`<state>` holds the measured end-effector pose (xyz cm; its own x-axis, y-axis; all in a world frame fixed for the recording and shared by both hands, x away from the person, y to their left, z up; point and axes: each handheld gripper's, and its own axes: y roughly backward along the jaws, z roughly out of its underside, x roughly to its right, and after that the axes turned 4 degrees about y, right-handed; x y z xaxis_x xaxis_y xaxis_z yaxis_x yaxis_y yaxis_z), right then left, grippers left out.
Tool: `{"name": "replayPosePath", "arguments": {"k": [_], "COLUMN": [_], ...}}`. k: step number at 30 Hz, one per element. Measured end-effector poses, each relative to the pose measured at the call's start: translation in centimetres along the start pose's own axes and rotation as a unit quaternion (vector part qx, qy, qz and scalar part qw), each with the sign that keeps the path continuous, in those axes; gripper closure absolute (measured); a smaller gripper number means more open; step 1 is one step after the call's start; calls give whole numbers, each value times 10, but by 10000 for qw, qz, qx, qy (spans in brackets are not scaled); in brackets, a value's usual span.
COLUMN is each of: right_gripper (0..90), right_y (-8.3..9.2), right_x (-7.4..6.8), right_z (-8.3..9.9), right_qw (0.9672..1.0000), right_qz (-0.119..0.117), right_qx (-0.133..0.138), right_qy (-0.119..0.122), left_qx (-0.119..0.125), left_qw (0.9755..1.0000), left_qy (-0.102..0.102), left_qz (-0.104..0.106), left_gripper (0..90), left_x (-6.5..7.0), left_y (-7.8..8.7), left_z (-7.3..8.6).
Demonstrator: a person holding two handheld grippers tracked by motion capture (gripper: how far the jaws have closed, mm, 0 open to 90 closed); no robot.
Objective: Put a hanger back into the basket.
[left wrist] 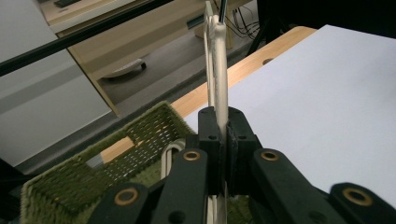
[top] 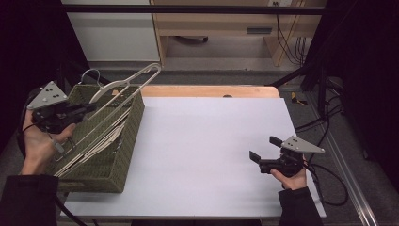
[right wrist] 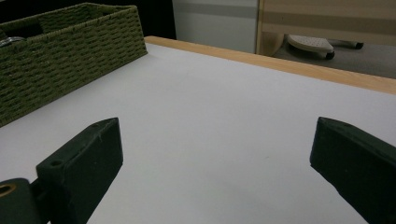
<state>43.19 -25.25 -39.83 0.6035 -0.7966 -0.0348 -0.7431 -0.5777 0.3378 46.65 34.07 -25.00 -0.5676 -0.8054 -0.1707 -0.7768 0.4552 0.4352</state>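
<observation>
Even overhead light brightens the white table (top: 207, 141) — surroundings fall dark, pictures soft and slightly grainy.

no readable text, labels, brands, numbers or signs anywhere

Left claw (top: 87, 109) clamped tight, raised, right claw (top: 266, 148) spread wide, held low

White table top (top: 207, 141) w/ wood edge, wooden furniture (top: 221, 28) behind, floor cables (top: 324, 127).
</observation>
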Motion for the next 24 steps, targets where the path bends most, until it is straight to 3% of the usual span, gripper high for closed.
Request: {"name": "replayPosePath", "arguments": {"k": [8, 18, 20, 24], "right_gripper": [32, 33, 32, 33], "right_y": [1, 0, 0, 0], "right_x": [0, 0, 0, 1], "right_z": [0, 0, 0, 0], "right_qw": [10000, 10000, 10000, 10000], "right_qz": [5, 6, -1, -6], "right_qx": [6, -5, -10, -10], "right_qy": [-13, 1, -2, 6], "left_qx": [-159, -335, -491, -548], "left_qw": [9997, 9987, 9977, 9972], "left_qy": [14, -48, -4, 95], "left_qz": [-168, -374, -464, -502], "left_gripper": [866, 866, 865, 865], "left_x": [-25, -45, -48, -53], "left_y": [0, -8, -9, -11], "left_z": [19, 49, 55, 69]}}
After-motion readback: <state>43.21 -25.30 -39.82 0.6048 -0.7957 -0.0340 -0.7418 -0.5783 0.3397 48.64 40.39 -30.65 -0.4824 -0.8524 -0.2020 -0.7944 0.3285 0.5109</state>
